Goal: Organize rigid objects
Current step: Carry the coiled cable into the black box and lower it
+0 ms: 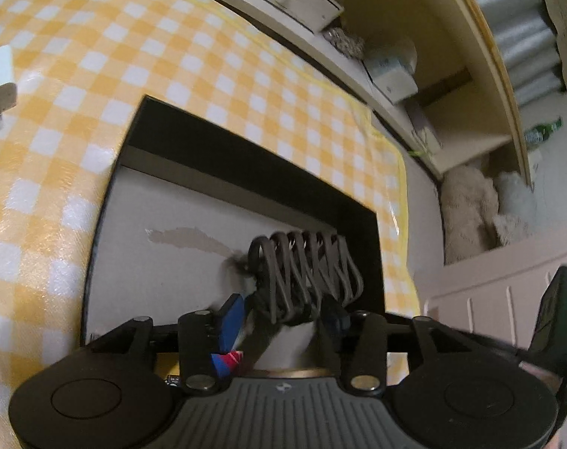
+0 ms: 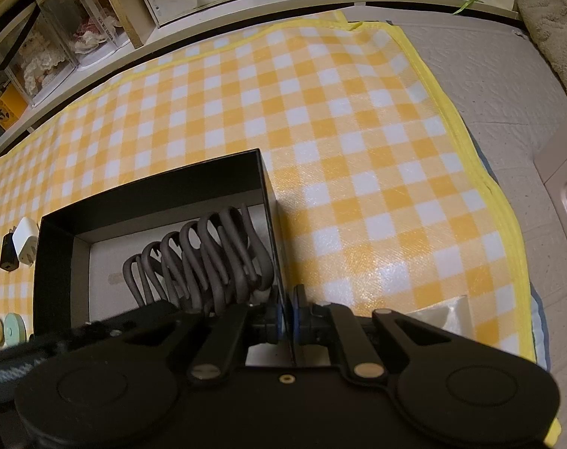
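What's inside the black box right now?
Inside the black box lies one dark wavy wire rack on the pale floor, which bears a scuffed patch. The claws hide the near end, so nothing else can be confirmed there.

A yellow-and-white checked mat [image 2: 321,119] with a yellow border is spread over a grey quilted surface [image 2: 489,75], which is left bare at the right. On the mat a black open box [image 2: 55,224] is set near the left. Just left of the box, a white charger [image 2: 23,243] and a black charger [image 2: 7,256] are laid side by side
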